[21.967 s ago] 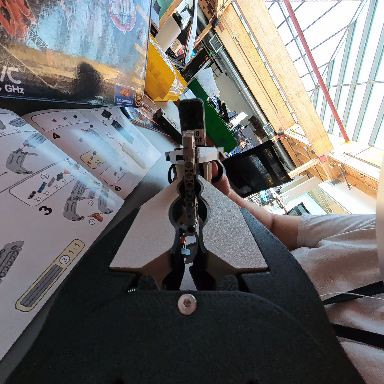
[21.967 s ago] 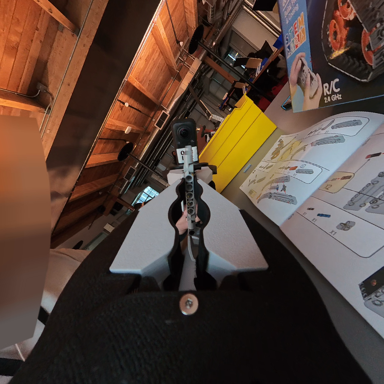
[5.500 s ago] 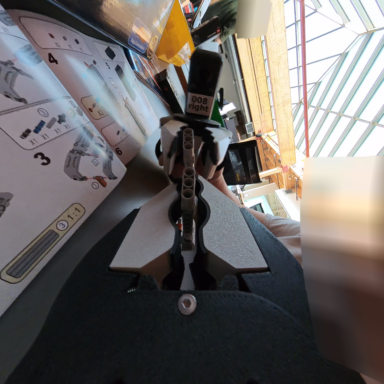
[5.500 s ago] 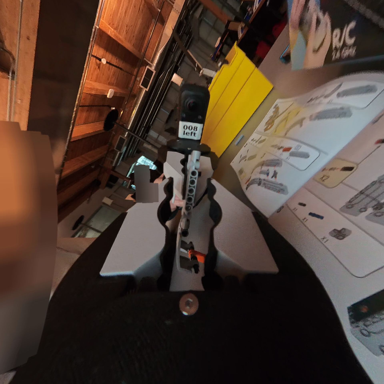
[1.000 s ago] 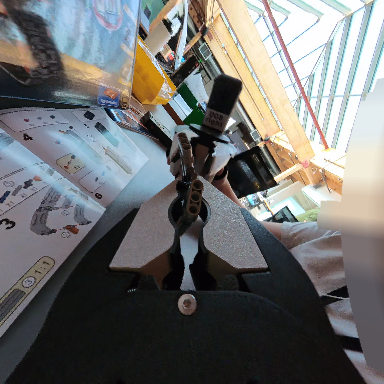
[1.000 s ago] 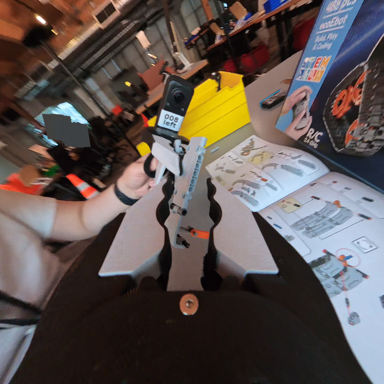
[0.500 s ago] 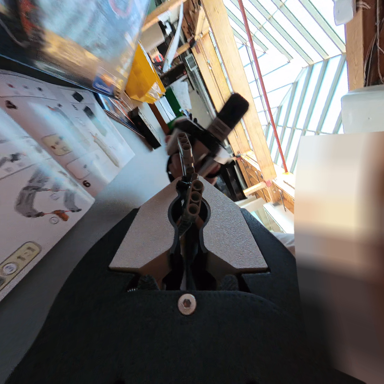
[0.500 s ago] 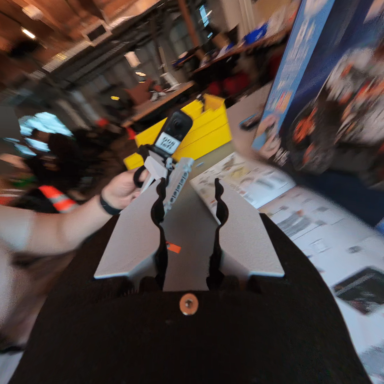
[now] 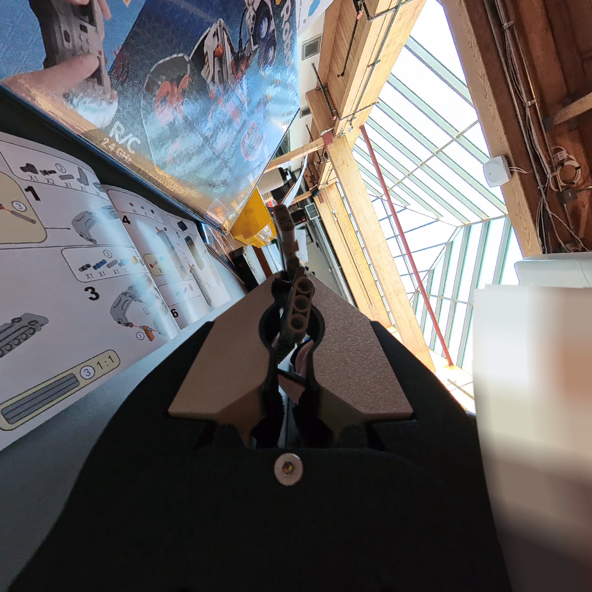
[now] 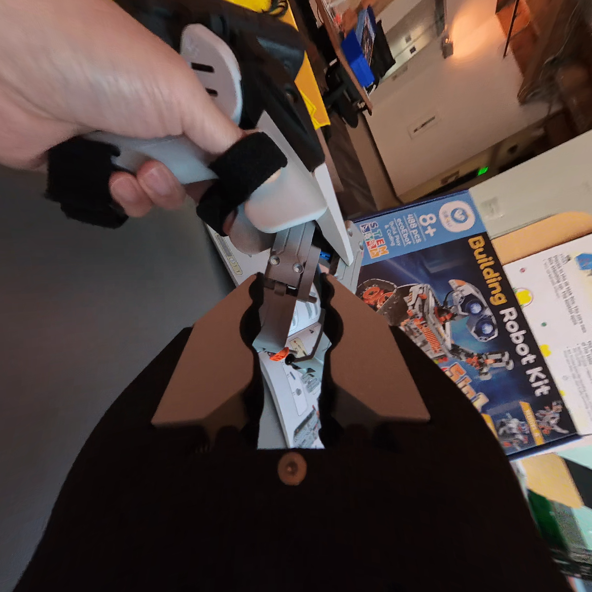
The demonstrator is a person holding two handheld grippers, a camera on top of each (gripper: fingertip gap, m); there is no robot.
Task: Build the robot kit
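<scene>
My right gripper (image 10: pixel 291 283), fingers spread wide and empty, has swung in close beneath the hand (image 10: pixel 96 96) carrying my left gripper (image 9: pixel 293 282), which stays clamped on the grey beam assembly (image 9: pixel 298 309), held above the counter (image 9: pixel 48 464).

A grey table (image 9: pixel 41 474) carries everything here. An open instruction booklet (image 9: pixel 80 282) lies flat on it, its white pages printed with numbered building steps and small part drawings. Just behind the booklet a large blue building-kit box (image 9: pixel 192 105) stands on the table, its picture side facing the booklet. Farther along the table a yellow bin (image 9: pixel 253 224) sits past the box's far corner. In the right wrist view a lighter box (image 10: pixel 557 307) sits right beside the kit box.
</scene>
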